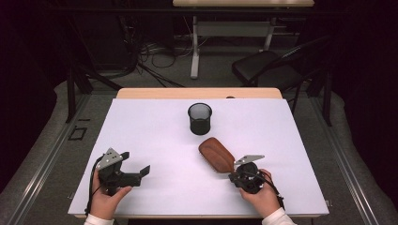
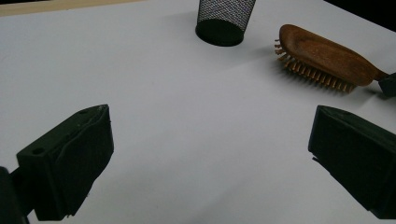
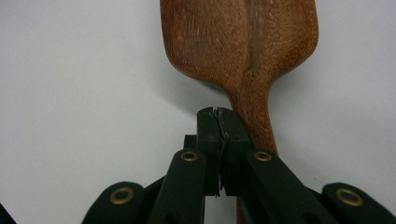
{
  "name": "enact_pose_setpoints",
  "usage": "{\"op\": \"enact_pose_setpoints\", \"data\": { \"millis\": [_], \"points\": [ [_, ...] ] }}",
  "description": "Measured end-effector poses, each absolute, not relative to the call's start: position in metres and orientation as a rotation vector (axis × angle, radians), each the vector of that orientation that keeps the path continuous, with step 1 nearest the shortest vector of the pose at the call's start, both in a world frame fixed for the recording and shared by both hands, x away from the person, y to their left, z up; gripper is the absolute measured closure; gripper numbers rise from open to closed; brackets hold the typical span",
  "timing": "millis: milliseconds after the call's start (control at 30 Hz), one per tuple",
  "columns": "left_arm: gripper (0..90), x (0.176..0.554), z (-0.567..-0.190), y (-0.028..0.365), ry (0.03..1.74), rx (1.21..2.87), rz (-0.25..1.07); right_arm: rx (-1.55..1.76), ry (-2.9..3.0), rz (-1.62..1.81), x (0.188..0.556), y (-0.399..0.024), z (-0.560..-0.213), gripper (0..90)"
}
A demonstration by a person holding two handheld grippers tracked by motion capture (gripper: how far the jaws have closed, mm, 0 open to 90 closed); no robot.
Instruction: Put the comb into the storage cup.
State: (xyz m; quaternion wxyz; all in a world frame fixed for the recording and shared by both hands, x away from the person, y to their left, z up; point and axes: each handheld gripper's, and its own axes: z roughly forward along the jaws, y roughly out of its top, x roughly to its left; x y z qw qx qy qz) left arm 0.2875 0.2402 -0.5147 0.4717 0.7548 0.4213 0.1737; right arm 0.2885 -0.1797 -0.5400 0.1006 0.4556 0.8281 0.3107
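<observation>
Hairbrush (image 1: 217, 154) lies on white table (image 1: 155, 136), near-right of mesh cup (image 1: 200, 118). Long axis diagonal: head twd cup, handle twd right gripper (image 1: 240, 172). Its jaws pressed together, nothing between, handle beneath. Left gripper (image 1: 139, 169) spread wide, well apart from brush.

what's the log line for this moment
left gripper: open, nothing between | right gripper: shut, tips at hairbrush handle, grip unclear | hairbrush: bristles down on table | mesh cup: upright, apart
</observation>
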Motion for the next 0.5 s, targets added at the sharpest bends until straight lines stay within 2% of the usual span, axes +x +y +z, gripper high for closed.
{"op": "enact_pose_setpoints", "data": {
  "millis": [500],
  "points": [
    [0.4, 0.2872, -0.5147, 0.2399, 1.030, 1.848, 0.425, 1.328, 2.443, 0.978, 0.2858, -0.1781, -0.5354, 85.0]
  ]
}}
